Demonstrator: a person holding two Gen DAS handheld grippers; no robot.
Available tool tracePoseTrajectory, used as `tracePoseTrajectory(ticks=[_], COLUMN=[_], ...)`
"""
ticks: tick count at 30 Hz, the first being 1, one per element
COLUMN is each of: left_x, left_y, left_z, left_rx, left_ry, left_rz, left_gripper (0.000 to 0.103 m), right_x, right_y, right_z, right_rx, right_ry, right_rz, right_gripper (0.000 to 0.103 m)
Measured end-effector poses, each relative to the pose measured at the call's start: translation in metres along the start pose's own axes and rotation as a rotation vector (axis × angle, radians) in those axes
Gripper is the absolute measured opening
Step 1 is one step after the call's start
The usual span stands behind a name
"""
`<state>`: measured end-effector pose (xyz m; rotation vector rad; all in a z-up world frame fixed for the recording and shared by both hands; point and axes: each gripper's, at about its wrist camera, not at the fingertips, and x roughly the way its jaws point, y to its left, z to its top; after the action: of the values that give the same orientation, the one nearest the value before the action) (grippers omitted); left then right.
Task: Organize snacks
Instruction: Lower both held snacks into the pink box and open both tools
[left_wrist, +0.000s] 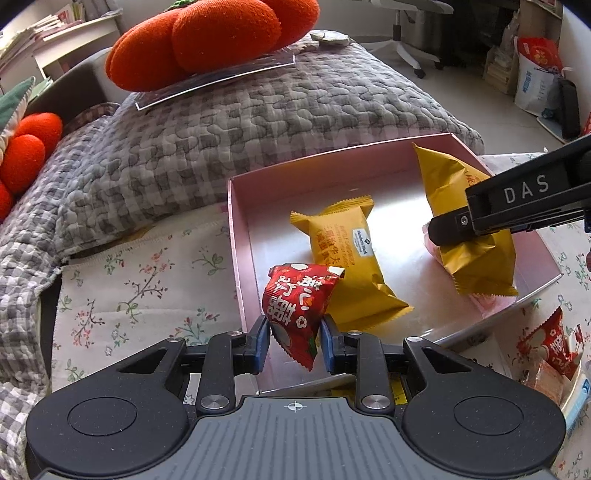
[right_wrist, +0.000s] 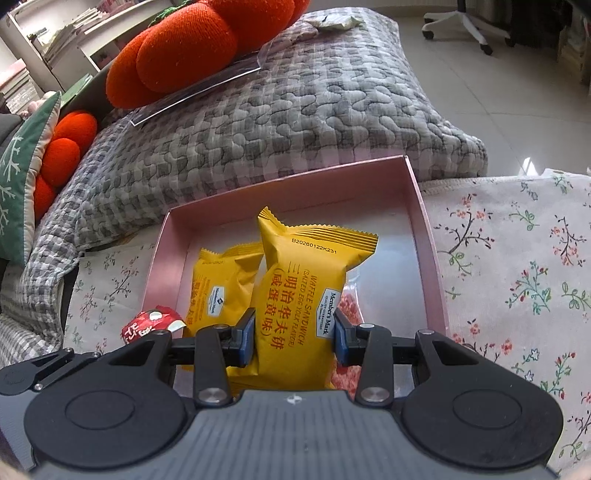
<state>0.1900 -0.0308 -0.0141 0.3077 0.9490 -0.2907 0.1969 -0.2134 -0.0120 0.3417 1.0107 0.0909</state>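
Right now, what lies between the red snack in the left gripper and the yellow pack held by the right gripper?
A second yellow waffle pack lies flat on the pink box floor between the red snack and the held yellow pack, clearest in the left wrist view.

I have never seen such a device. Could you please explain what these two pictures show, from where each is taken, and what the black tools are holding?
Each picture comes from a camera mounted on a hand-held gripper, looking forward along its two fingers. A person holds one in each hand; no robot arm is here. In the left wrist view, the left gripper is shut on a red snack packet. In the right wrist view, the right gripper is shut on a yellow waffle sandwich packet. Both packets are over a pink box, which stands on a floral cloth and already contains another yellow packet. Behind is a grey quilted cushion.
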Motion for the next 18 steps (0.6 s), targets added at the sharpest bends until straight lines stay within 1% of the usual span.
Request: tracePoseTrajectory(ticks=[1, 2, 4, 5, 6, 7, 8, 9, 15, 18], left_x=[0.000, 0.000, -0.002, -0.002, -0.004, -0.006, -0.008, -0.011, -0.027, -0.037], left_y=[0.000, 0.001, 0.002, 0.003, 0.004, 0.004, 0.003, 0.003, 0.001, 0.002], left_z=[0.000, 0.000, 0.000, 0.000, 0.000, 0.000, -0.001, -0.001, -0.003, -0.008], left_rx=[0.000, -0.002, -0.013, -0.021, -0.027, -0.030, -0.030, -0.027, -0.025, -0.031], left_ry=[-0.001, -0.004, -0.010, -0.009, -0.012, -0.018, -0.026, -0.034, -0.040, -0.044], left_rz=[-0.001, -0.005, -0.023, -0.029, -0.032, -0.033, -0.032, -0.031, -0.033, -0.030], left_gripper=[0.028, 0.032, 0.032, 0.036, 0.046, 0.052, 0.060, 0.065, 0.079, 0.084], right_x=[0.001, 0.001, 0.000, -0.002, -0.004, -0.006, -0.009, -0.010, -0.024, -0.032], right_y=[0.001, 0.002, 0.003, 0.003, 0.003, 0.003, 0.003, 0.004, 0.009, 0.013], right_z=[0.001, 0.001, 0.001, 0.001, 0.001, 0.000, 0.000, 0.000, -0.004, -0.009], right_rx=[0.001, 0.003, 0.008, 0.011, 0.010, 0.011, 0.009, 0.007, -0.012, -0.024], right_ry=[-0.002, -0.004, -0.017, -0.030, -0.039, -0.050, -0.058, -0.062, -0.065, -0.070], right_rz=[0.001, 0.001, 0.003, -0.001, 0.002, 0.005, 0.006, 0.005, 0.009, 0.005], right_gripper=[0.038, 0.038, 0.043, 0.047, 0.060, 0.069, 0.070, 0.070, 0.078, 0.080])
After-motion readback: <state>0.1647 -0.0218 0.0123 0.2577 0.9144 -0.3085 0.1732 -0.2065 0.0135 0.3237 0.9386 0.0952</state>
